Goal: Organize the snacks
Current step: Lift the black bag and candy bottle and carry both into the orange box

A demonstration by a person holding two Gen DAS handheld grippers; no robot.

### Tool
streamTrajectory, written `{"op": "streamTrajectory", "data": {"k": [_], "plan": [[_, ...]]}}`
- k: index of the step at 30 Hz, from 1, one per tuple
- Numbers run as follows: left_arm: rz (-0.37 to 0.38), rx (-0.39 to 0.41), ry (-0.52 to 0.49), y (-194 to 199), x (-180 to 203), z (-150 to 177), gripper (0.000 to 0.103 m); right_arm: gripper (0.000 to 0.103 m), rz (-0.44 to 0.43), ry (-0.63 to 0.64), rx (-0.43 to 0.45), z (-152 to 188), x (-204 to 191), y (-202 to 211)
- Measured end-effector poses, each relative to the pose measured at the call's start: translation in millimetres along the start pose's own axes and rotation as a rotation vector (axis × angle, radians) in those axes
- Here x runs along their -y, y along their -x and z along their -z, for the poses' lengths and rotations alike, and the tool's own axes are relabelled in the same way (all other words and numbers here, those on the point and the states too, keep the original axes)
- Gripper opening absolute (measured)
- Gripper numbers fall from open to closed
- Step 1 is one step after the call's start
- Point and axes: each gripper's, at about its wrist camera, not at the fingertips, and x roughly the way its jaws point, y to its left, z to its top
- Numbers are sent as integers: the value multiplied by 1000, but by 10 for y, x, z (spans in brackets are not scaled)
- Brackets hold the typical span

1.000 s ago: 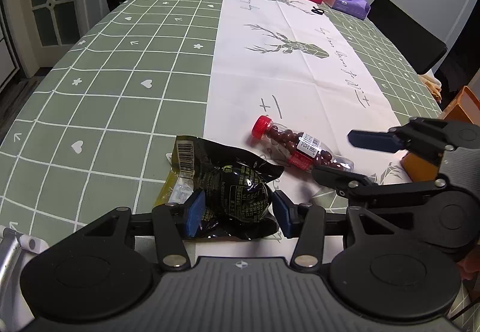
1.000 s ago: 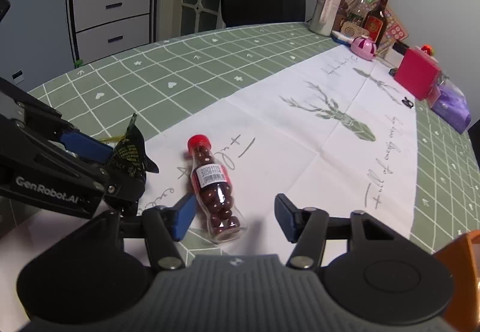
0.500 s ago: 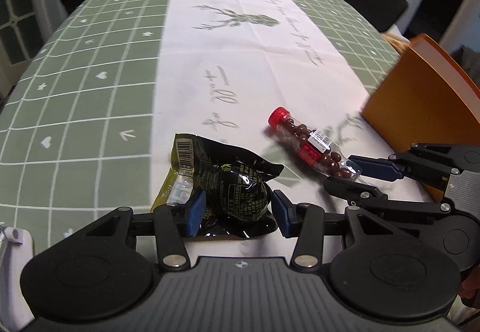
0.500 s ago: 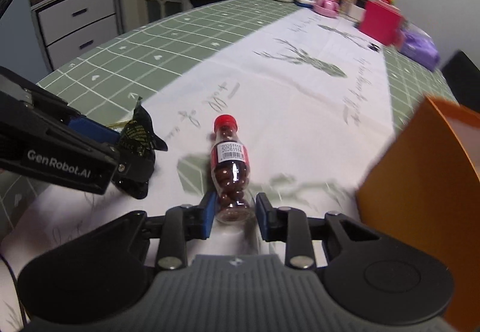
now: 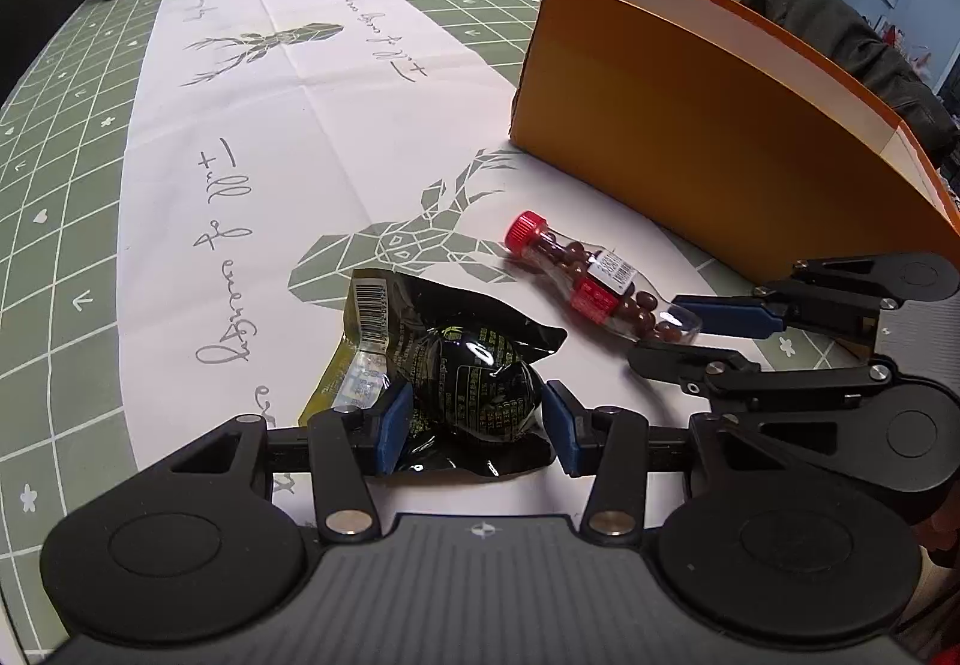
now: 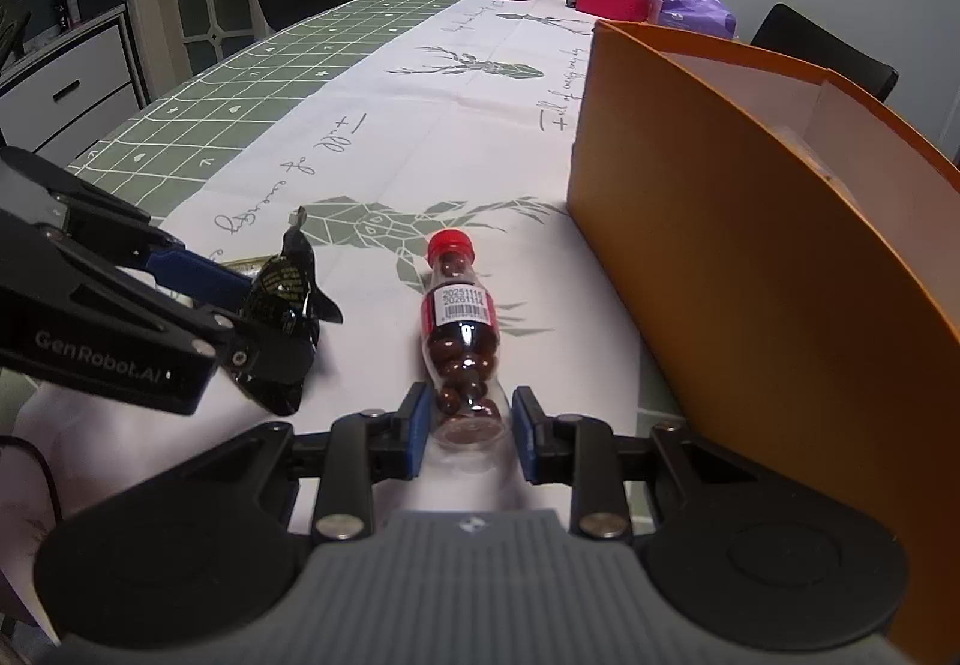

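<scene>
Beside the orange box (image 5: pixel 690 125), left wrist view: left gripper (image 5: pixel 477 419) clamped across black snack pouch (image 5: pixel 474 383), on the surface just left of the box; soft, crinkly, light; take by its bulged middle.

Right wrist view: right gripper (image 6: pixel 469 428), jaws just closed, pinching candy bottle (image 6: pixel 462 341) at its base, beside the box wall; rigid, smooth, prone to rolling.
</scene>
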Motion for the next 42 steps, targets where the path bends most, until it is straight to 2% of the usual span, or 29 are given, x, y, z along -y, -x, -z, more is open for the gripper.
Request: {"op": "streamTrajectory", "data": {"k": [2, 5, 9, 14, 21, 26, 30, 35, 39, 42], "plan": [[-5, 10, 7, -4, 4, -5, 56, 29, -2, 1, 10, 11, 10, 29], [-16, 32, 12, -8, 24, -13, 62, 37, -20, 15, 35, -10, -7, 51], [-32, 90, 15, 19, 66, -39, 68, 41, -28, 103, 71, -53, -78, 43], [-49, 86, 18, -65, 90, -90, 69, 41, -45, 170, 84, -85, -105, -44], [-94, 72, -41, -157, 158, -90, 72, 40, -58, 162, 70, -74, -48, -127], [-131, 69, -72, -224, 167, -73, 75, 34, -61, 167, 66, -35, -53, -141], [-127, 79, -70, -221, 164, -77, 70, 29, -62, 147, 64, -27, -32, -124], [-149, 73, -81, -203, 203, -83, 65, 28, -59, 137, 51, -9, -22, -100], [-157, 23, -98, -180, 251, -109, 63, 28, -66, 108, 9, -36, 21, -80], [-169, -39, -74, -166, 273, -151, 63, 28, -79, 80, -44, -74, 80, -71]]}}
